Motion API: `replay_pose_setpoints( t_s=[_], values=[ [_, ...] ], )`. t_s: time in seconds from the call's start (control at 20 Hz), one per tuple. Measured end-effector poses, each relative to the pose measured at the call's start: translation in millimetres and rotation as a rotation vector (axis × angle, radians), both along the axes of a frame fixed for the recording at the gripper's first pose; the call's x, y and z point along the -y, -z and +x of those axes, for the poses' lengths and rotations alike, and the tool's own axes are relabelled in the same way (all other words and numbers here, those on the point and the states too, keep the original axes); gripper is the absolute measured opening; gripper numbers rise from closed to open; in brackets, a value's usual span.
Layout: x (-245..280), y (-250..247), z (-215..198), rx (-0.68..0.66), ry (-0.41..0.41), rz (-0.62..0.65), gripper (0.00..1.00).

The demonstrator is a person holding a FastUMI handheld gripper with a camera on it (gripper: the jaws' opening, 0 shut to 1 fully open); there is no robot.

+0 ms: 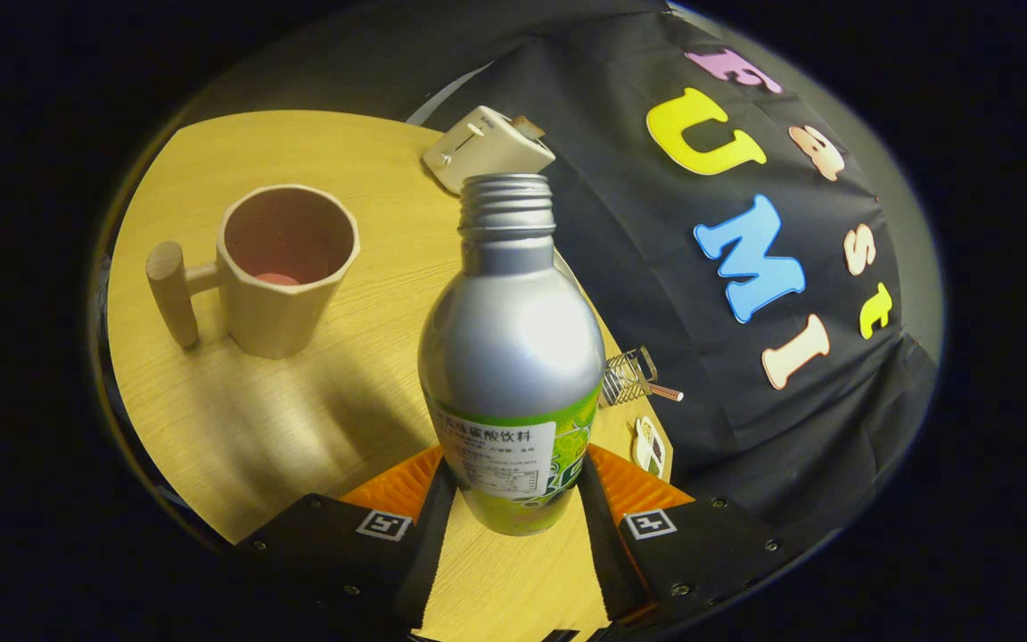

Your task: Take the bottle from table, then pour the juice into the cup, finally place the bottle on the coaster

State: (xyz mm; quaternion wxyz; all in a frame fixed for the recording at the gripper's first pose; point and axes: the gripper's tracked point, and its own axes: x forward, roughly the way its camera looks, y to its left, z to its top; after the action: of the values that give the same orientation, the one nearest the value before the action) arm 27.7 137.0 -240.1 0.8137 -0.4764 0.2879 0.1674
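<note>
A silver bottle with a green label and an open threaded neck stands between my fingers, lifted above the wooden table. My gripper is shut on its lower body, one finger pressing on each side. A beige wooden cup with a peg handle on its left stands beyond the fingers to the left. Its inside is dark red with a pink patch at the bottom. The view is tilted, so the bottle leans a little relative to the table.
A white toaster stands at the far side of the table beyond the bottle's neck. A small wire spring object and a small oval item lie by the table's right edge against the black cloth wall.
</note>
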Motion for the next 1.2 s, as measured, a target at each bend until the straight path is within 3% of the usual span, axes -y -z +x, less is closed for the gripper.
replay_pose_setpoints(
  t_s=[0.25,0.6,1.2],
  values=[
    [-8.0,3.5,0.3,-0.023,-0.036,-0.080,0.72],
    [-19.9,3.6,-1.1,-0.034,-0.146,-0.236,0.72],
    [-19.0,-9.2,5.6,-0.054,-0.219,-0.438,0.72]
  ],
)
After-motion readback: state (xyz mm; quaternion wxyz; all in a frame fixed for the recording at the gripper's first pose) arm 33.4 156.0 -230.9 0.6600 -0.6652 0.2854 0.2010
